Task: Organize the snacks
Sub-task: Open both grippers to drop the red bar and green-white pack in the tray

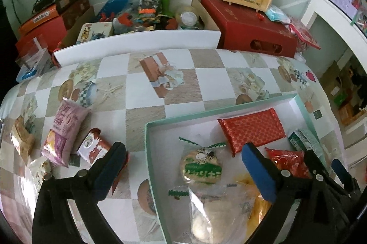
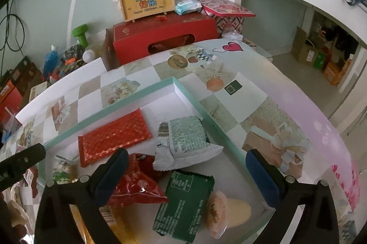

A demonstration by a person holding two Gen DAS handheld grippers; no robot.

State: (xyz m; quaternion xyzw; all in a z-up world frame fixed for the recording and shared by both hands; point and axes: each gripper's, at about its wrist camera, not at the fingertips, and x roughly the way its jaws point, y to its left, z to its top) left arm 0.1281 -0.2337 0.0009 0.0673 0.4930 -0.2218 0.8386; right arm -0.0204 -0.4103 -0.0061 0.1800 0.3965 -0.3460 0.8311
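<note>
From the left wrist view, the left hand-held gripper (image 1: 183,166) stands wide and empty over the near left wall of the teal tray (image 1: 149,152). Inside lie the red patterned bar (image 1: 252,130) and a round green-labelled biscuit (image 1: 201,167) — placed. Outside, on the tabletop (image 1: 146,111) at the left, the pink packet (image 1: 65,131) and a small red-and-white packet (image 1: 94,149) remain.

From the right wrist view, the right hand-held gripper (image 2: 185,173) is wide, holding nothing, above a dark green packet (image 2: 185,202) and red bag (image 2: 135,184) in the tray. Judged well advanced — not finished.
</note>
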